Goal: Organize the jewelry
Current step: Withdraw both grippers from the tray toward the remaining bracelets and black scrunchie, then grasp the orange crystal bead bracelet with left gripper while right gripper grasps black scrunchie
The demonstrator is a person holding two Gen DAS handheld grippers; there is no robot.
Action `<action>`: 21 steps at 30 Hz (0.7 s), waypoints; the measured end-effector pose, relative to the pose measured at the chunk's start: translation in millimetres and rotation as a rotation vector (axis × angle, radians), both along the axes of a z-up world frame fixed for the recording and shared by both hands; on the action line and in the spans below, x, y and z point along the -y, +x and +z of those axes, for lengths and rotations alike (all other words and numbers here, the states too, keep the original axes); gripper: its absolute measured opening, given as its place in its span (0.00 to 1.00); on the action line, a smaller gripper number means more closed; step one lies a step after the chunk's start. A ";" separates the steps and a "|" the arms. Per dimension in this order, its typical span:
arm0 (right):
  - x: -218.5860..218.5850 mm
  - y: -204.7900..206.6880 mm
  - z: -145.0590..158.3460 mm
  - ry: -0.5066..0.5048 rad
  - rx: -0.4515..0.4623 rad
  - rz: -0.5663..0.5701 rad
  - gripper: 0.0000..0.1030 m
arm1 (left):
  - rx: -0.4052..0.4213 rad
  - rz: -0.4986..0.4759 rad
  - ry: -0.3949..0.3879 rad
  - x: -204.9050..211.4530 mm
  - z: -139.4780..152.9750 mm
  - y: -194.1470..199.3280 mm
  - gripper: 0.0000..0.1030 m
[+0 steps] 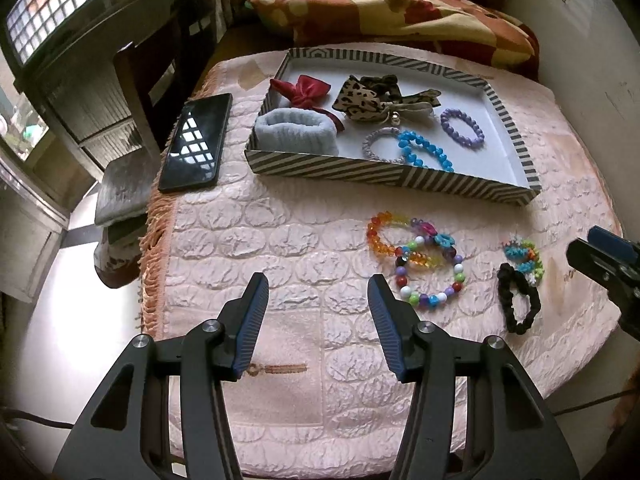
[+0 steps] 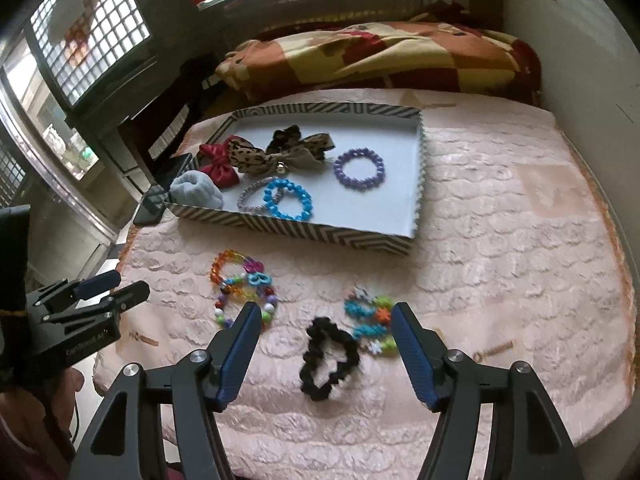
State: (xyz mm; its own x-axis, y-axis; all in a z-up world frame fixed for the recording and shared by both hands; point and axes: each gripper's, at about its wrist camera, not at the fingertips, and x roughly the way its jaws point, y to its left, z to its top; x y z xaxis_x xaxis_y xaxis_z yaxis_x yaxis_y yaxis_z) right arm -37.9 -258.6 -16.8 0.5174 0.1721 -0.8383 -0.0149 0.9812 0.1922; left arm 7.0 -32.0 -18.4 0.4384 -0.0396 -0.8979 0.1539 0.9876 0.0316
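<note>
In the left wrist view the left gripper fills the bottom of the frame with its two blue-padded fingers spread wide and nothing between them, only the pink quilted bedspread showing in the gap. In the right wrist view the right gripper also stands spread at the bottom of the frame, pinching nothing; the black scrunchie lies on the bedspread in the gap between its fingers, slightly right of centre, untouched. Just above and right of that scrunchie, touching its upper edge, sits a multicoloured spiky bracelet, close against the inner side of the right finger. Left of centre in the same view a tangle of beaded bracelets lies on the cloth, its lower end just beside the tip of the left finger. In the left wrist view this tangle sits right of centre, just above and right of the right-hand finger. The striped shallow box occupies the upper middle of both views; inside it lie a pale blue scrunchie at the left end, a red bow, a leopard-print bow, a purple bead bracelet, and a blue bead bracelet overlapping a pale lilac bracelet. A dark phone lies on the bedspread just left of the box, and a patterned blanket is bunched at the top of the frame.
</note>
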 end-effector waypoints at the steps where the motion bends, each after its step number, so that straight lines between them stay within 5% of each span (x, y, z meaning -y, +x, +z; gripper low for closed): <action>1: 2.6 -2.7 -0.7 0.000 -0.001 -0.009 0.63 | -0.002 -0.004 0.000 1.0 -0.6 0.1 0.50; 18: 18.5 -9.0 -37.9 -0.031 -0.070 0.027 0.63 | -0.087 0.009 -0.062 -14.9 -24.7 5.6 0.50; 21: 13.5 -6.7 -46.3 -0.016 -0.089 0.055 0.55 | -0.112 0.035 -0.092 -23.2 -31.5 9.3 0.50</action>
